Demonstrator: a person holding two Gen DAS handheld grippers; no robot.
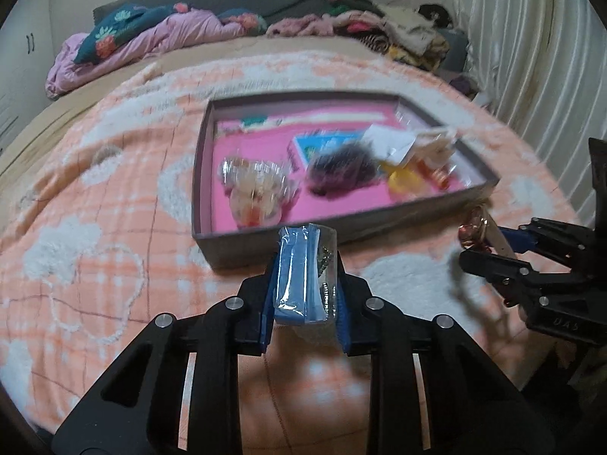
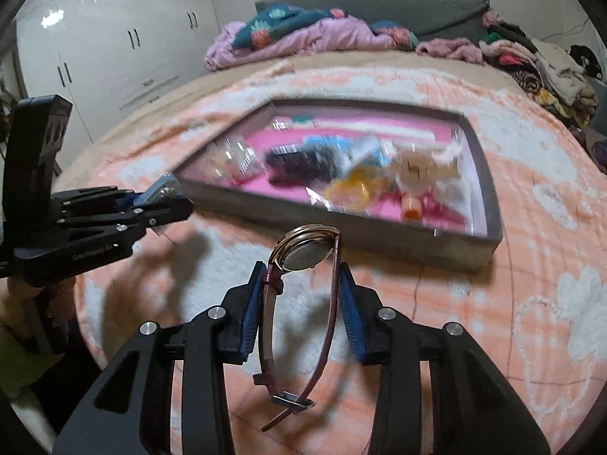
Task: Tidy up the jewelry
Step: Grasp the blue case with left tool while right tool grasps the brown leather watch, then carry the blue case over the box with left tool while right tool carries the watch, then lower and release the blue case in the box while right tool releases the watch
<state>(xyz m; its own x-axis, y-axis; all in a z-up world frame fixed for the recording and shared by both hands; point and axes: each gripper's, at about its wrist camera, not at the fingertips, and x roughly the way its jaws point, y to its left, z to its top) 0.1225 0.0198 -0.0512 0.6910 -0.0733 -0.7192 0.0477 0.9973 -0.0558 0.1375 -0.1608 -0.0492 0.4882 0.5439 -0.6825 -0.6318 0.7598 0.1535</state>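
Note:
My left gripper (image 1: 305,261) is shut on a clear plastic packet with a blue card and small jewelry (image 1: 303,273), held just in front of the near wall of a grey tray with a pink floor (image 1: 242,254). My right gripper (image 2: 303,276) is shut on a wristwatch with a gold case and maroon strap (image 2: 303,254); the strap hangs down between the fingers. The tray (image 2: 436,250) lies just ahead of it. The tray holds several blurred items: a clear bag, a dark hairy piece, a yellow piece, a blue box. The right gripper with the watch (image 1: 474,231) shows at the right of the left wrist view.
The tray sits on a peach and white fleece blanket (image 1: 95,189) on a bed. Crumpled bedding (image 1: 151,38) and piled clothes (image 1: 398,34) lie at the far end. White wardrobes (image 2: 114,49) stand at the left, a curtain (image 1: 531,57) at the right.

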